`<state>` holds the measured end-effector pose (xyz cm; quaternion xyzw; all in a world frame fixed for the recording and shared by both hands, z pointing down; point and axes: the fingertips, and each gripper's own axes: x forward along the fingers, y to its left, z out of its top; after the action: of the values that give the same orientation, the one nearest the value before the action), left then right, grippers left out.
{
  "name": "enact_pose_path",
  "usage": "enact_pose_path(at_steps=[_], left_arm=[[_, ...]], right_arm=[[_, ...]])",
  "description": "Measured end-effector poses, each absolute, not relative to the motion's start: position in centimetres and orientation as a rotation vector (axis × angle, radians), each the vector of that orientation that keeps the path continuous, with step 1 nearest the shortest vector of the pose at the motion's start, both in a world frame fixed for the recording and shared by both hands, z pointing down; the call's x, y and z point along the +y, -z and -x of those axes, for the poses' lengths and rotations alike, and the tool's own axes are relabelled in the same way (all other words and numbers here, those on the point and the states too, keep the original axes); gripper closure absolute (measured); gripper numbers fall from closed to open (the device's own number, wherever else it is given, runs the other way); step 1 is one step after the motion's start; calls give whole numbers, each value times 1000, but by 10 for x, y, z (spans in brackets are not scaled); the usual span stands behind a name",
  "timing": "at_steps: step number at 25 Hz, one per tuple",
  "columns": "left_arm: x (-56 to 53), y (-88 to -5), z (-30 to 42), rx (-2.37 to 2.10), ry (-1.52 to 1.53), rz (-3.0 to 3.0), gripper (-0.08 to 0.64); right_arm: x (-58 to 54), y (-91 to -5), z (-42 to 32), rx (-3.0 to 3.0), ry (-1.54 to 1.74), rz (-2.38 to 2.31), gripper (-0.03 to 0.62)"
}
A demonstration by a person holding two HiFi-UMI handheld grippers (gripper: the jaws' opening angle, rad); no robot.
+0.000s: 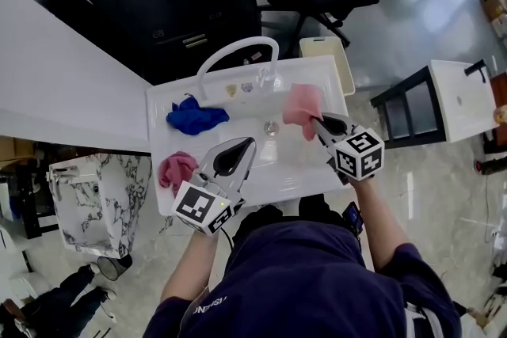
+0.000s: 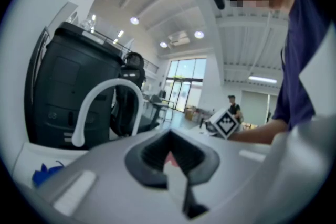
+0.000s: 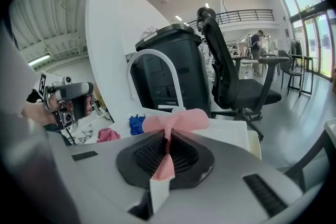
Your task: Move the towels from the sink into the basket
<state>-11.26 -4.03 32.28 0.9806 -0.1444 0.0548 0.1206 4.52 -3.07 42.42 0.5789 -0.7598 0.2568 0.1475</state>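
Your right gripper (image 1: pixel 314 121) is closed tight on a light pink towel (image 1: pixel 302 107), which hangs in the air above the right half of the white sink (image 1: pixel 155 148). Its own view shows the cloth pinched between the dark pads, with a fold fanning out past the tips.

Your left gripper (image 1: pixel 244 145) sits over the front edge of the sink, pointing toward the curved white faucet (image 1: pixel 230 48) at the back of the sink. In its own view the jaws are drawn together and grip nothing. A sliver of pink shows at the seam, and you cannot tell what it is.

Only the head view lays out the whole basin. A blue towel (image 1: pixel 196 116) lies crumpled in the back left of the sink, and a darker pink towel (image 1: pixel 178 169) lies in the front left corner. The cream basket (image 1: pixel 344 69) stands just beyond the back right corner of the sink.

The right gripper view adds what the head view cannot: both towels seen from the side, low in the sink. It also shows a black bin (image 3: pixel 168 68) and a black office chair (image 3: pixel 231 76) standing behind the sink. The left gripper view catches only a corner of the blue towel.
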Motion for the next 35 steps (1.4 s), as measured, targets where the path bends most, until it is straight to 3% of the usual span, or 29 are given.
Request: enact_pose_path(at_steps=[16,35], left_arm=[[-39,-330,3,-519,-240,-2834,557],[-35,-369,-105,-491,-417,-2767,557]], right_arm=[[-45,-417,-152,-2287,-737,-1611,575],[-72,-464,-285,-2252,-824,-1665,575]])
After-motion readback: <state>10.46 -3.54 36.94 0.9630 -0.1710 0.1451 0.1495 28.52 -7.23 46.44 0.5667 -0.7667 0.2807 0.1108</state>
